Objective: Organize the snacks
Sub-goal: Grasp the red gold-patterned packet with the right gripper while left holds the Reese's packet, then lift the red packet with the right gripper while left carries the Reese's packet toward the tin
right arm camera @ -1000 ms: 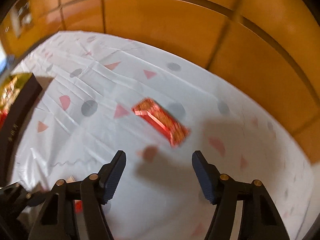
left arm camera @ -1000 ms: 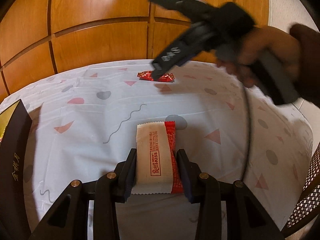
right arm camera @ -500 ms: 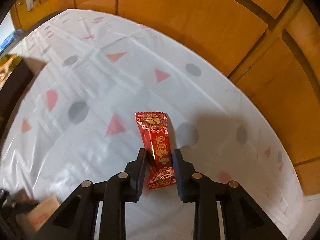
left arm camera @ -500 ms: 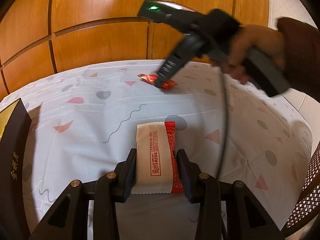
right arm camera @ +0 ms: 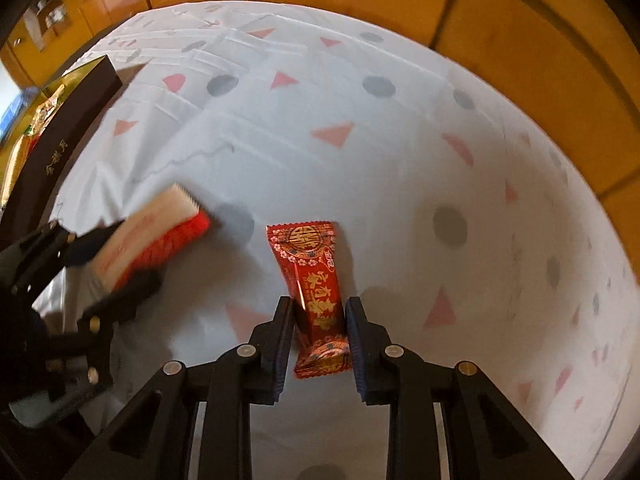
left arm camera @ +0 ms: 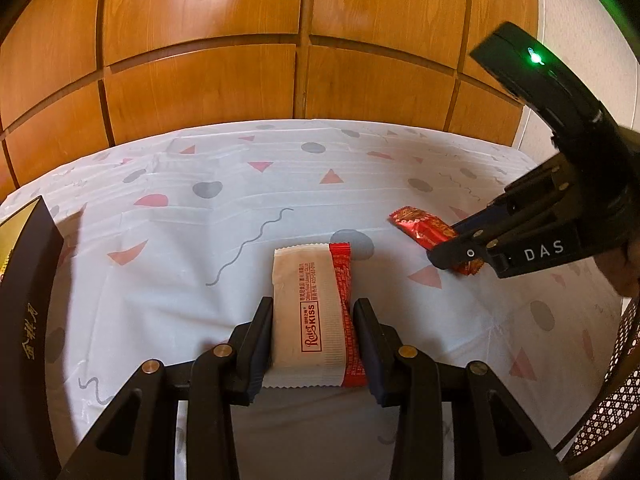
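Observation:
My left gripper (left arm camera: 313,322) is shut on a white and red Raier Kiss snack packet (left arm camera: 316,312), held over the patterned tablecloth. The same packet (right arm camera: 152,240) and the left gripper (right arm camera: 108,260) show blurred at the left of the right wrist view. My right gripper (right arm camera: 319,320) is shut on a red and gold candy packet (right arm camera: 316,280), which sticks out forward between the fingers. In the left wrist view the right gripper (left arm camera: 460,254) holds that red packet (left arm camera: 424,230) at the right, above the table.
A dark box with gold lettering (left arm camera: 24,312) stands at the left edge of the table; it holds snacks in its gold interior (right arm camera: 44,108). Wooden wall panels (left arm camera: 304,60) rise behind the table. A woven chair back (left arm camera: 608,412) shows at lower right.
My right gripper closed on the red candy packet, lifted it from the far side of the table and carried it nearer, to the right of my left gripper. The left gripper kept its packet.

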Tool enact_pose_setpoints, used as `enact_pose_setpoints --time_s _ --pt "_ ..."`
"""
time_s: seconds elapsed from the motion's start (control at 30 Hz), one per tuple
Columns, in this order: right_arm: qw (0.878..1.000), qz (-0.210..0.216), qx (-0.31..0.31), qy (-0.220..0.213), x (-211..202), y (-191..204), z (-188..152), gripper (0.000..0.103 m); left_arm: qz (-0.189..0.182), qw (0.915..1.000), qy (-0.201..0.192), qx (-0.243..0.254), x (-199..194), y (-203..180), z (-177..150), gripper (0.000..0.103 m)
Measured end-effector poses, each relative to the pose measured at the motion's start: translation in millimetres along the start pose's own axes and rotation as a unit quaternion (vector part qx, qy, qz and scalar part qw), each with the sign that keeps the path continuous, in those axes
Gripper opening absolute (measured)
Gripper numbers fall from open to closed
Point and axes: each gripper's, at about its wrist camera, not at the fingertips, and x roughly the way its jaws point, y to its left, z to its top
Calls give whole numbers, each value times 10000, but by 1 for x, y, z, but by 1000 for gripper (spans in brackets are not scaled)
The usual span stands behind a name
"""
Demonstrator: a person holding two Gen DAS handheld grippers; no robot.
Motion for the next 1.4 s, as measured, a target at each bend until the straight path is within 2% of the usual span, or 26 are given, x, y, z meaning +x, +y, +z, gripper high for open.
enact_pose_setpoints --time_s 0.17,0.37,0.5,0.6,0.73,0.97,1.1,1.27,1.33,1.4 --pt "9989 258 311 -245 0 -10 -9 27 49 10000 -8 43 0 -2 0 40" --pt "9985 267 304 -363 0 -18 -9 30 83 9999 -12 73 -1 -3 -1 40" --pt "9986 129 379 -339 -10 -20 -25 47 110 9999 -16 92 -2 -4 -2 40" --pt "9986 130 387 -337 -10 -23 -25 51 118 9999 -17 98 -3 -5 -2 40" --pt "9988 97 342 -343 -9 -21 -26 62 119 9999 -19 98 -3 -4 -2 40" --pt "9986 67 400 -349 -6 -16 -23 64 120 9999 -19 103 -2 -4 -2 40" --pt "9981 105 531 -288 -1 -20 -22 73 127 9999 -16 106 -2 -4 -3 40" --pt "9974 99 681 -197 3 -28 -23 89 129 9999 -14 102 -2 -4 -2 40" --pt "9968 90 778 -167 5 -31 -22 98 129 9999 -13 102 -2 -4 -2 40" --pt "9957 95 901 -176 8 -35 -24 101 120 9999 -11 93 -2 -3 -2 40"
